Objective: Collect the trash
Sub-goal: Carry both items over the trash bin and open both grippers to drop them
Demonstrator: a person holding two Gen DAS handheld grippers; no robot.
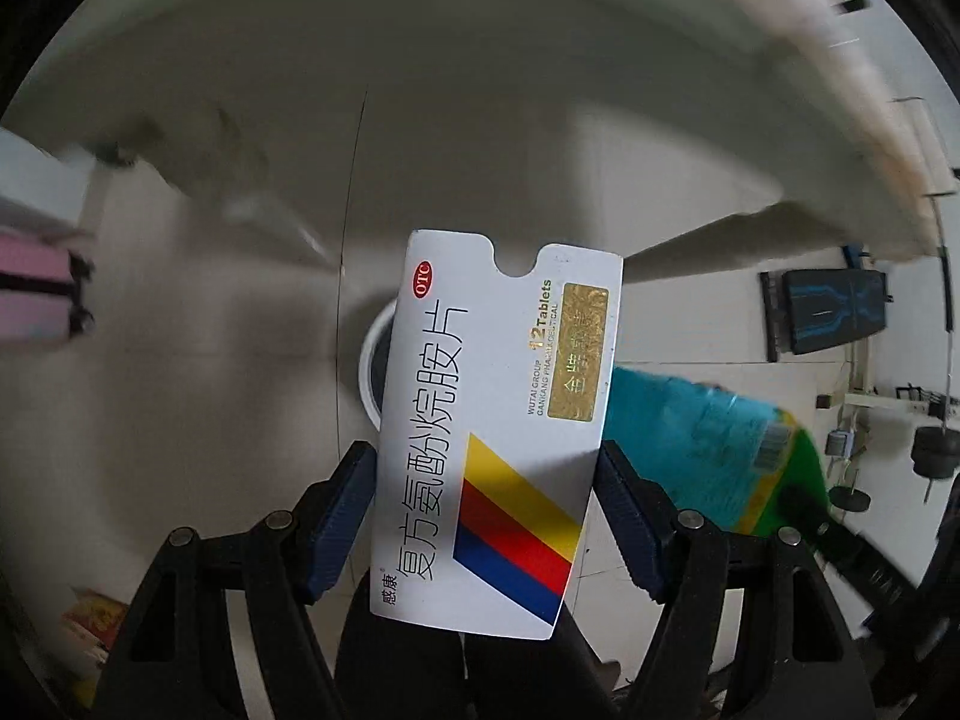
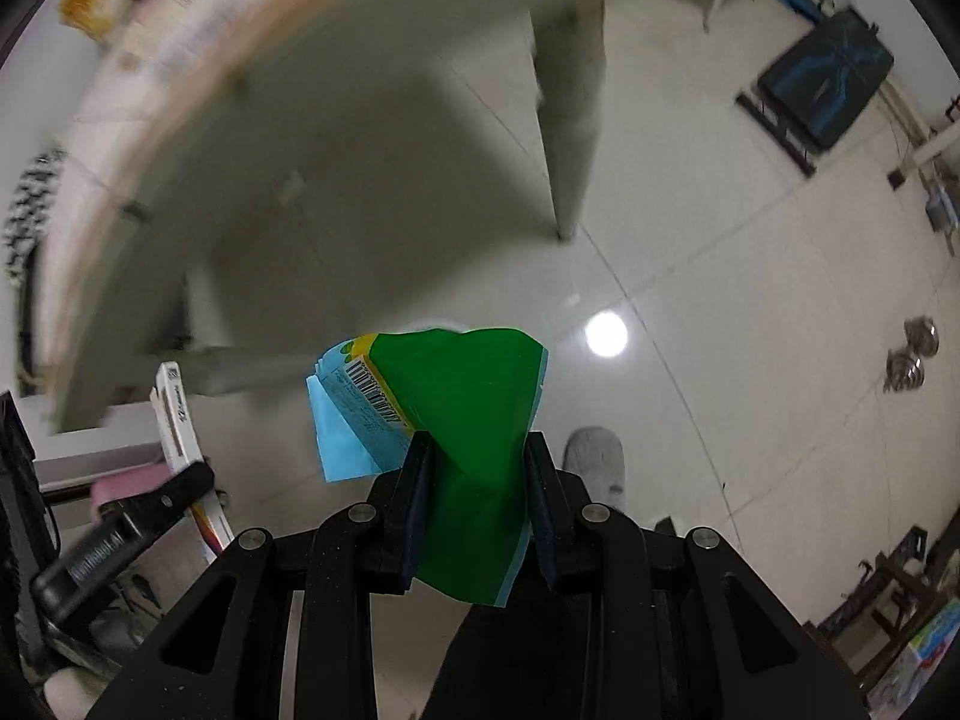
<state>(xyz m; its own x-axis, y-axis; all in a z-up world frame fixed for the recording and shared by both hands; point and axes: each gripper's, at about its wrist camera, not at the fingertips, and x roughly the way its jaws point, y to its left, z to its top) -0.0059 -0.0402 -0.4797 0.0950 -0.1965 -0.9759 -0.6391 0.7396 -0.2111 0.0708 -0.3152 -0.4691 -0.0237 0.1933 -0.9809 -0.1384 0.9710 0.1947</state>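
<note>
My left gripper (image 1: 485, 456) is shut on a white medicine box (image 1: 498, 420) with yellow, red and blue stripes, held in the air above the floor. Behind the box a white round bin rim (image 1: 373, 354) shows, mostly hidden. My right gripper (image 2: 477, 450) is shut on a crumpled green and light-blue wrapper (image 2: 468, 414) with a barcode. The same wrapper shows at the right of the left wrist view (image 1: 708, 456). The left gripper with the box shows at the lower left of the right wrist view (image 2: 180, 450).
A pale table (image 2: 252, 90) looms overhead with its leg (image 2: 570, 120) on the tiled floor. A dark blue bag (image 2: 825, 75) lies far right. A pink object (image 1: 36, 294) is at the left. A grey slipper (image 2: 594, 462) is near the right gripper.
</note>
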